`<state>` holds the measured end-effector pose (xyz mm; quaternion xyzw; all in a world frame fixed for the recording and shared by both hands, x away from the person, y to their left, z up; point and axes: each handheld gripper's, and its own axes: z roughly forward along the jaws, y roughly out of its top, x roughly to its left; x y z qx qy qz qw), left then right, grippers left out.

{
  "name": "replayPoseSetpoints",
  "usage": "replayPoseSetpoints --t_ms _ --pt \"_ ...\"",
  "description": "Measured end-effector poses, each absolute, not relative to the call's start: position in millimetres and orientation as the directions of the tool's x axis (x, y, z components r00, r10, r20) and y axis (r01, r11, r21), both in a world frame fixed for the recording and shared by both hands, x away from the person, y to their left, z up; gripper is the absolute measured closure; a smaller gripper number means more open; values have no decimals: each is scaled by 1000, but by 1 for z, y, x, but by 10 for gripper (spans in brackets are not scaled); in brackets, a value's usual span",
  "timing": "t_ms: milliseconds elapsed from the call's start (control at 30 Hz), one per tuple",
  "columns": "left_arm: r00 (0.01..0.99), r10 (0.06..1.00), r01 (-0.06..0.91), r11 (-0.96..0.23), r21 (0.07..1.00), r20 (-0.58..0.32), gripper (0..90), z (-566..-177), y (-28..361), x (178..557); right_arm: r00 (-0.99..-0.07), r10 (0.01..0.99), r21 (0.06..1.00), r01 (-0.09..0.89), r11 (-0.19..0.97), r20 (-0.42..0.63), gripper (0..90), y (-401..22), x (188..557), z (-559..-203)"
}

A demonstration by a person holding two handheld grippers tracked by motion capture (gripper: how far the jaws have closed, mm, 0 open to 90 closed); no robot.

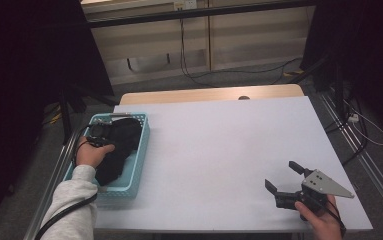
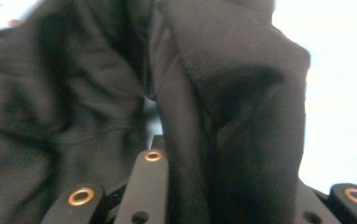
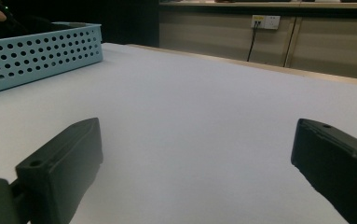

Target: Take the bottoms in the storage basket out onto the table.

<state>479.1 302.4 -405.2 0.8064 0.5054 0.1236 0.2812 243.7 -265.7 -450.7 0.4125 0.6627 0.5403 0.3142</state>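
A black cloth lies heaped in a light blue perforated basket at the table's left edge. My left gripper is down in the basket, shut on a fold of the cloth. In the left gripper view that cloth rises from between the jaws and drapes over them, hiding the tips. My right gripper rests low over the white table top near the front right corner. It is open, with nothing between its jaws. From there the basket stands far off at the upper left.
The white table top stretches between the basket and the right gripper. A wooden strip borders its far edge. Cables lie on the floor beyond, and dark stands flank both sides.
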Motion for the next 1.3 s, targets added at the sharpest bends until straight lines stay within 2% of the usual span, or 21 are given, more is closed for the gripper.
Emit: replayPoseSetpoints --t_ms 467,500,533,600,700,800,900,1033,1300 --pt "385 923 719 -306 624 10 728 -406 331 489 -467 884 974 211 81 28 13 -265 244 -452" --pt "382 924 714 -309 628 20 666 -408 332 489 -467 884 974 211 79 29 14 -265 244 -451" --pt "374 927 713 -304 632 24 666 -410 333 489 -467 884 974 211 79 29 14 -265 244 -451" --pt "378 925 713 -304 632 19 589 -415 333 490 -468 883 974 211 81 28 14 -265 244 -451" --pt "357 934 724 -292 625 23 420 -420 335 491 -471 882 973 214 83 28 14 -263 244 -452" --pt "377 926 735 -294 611 -8 379 -425 334 492 -475 880 973 214 88 25 15 -263 244 -452" --pt "392 920 739 -325 591 16 334 -431 330 494 -475 879 973 214 86 27 18 -264 244 -452" --pt "396 918 748 -331 575 14 232 -440 323 497 -478 878 973 213 86 27 19 -264 244 -452" --pt "382 924 723 -309 618 16 159 -449 319 497 -477 878 974 212 85 28 20 -264 244 -452"
